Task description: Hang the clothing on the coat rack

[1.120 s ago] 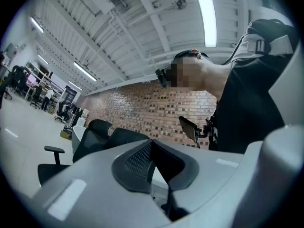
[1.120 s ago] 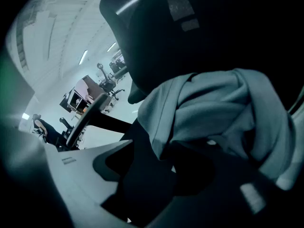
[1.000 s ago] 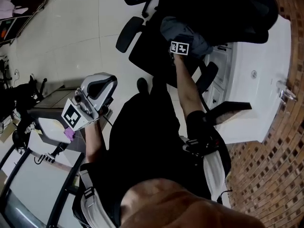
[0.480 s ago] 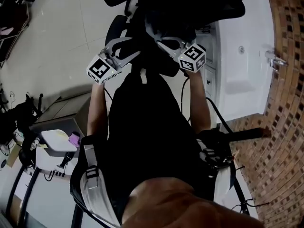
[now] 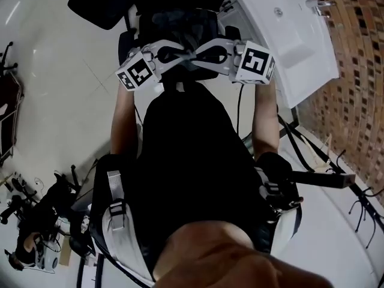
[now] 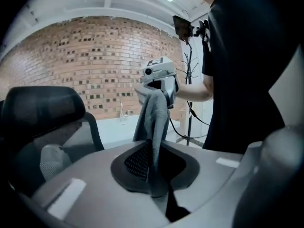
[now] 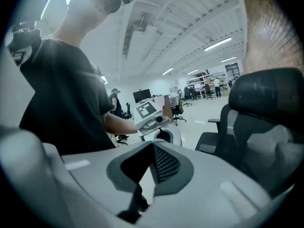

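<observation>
My left gripper (image 5: 180, 57) and right gripper (image 5: 207, 56) meet tip to tip in front of the person's chest, above the seat of a black office chair (image 5: 108, 5). In the left gripper view a grey garment (image 6: 154, 122) runs as a narrow band from the right gripper (image 6: 159, 80) down into my left jaws, which are shut on it. The right jaws are shut too. The cloth bunches at their front, though the right gripper view barely shows it. More dark grey cloth (image 5: 180, 23) lies just beyond the grippers. A thin black coat rack (image 6: 189, 80) stands behind the right gripper.
A white cabinet (image 5: 294, 47) stands to the right of the chair, against a brick wall (image 5: 354, 53). Black stand legs and cables (image 5: 360, 200) spread over the floor at the right. Chairs and clutter (image 5: 36, 221) sit at the lower left.
Both grippers rose and came together before the chest. The right one, which reached to the garment on the chair, has drawn back with it. The left gripper has closed on the cloth.
</observation>
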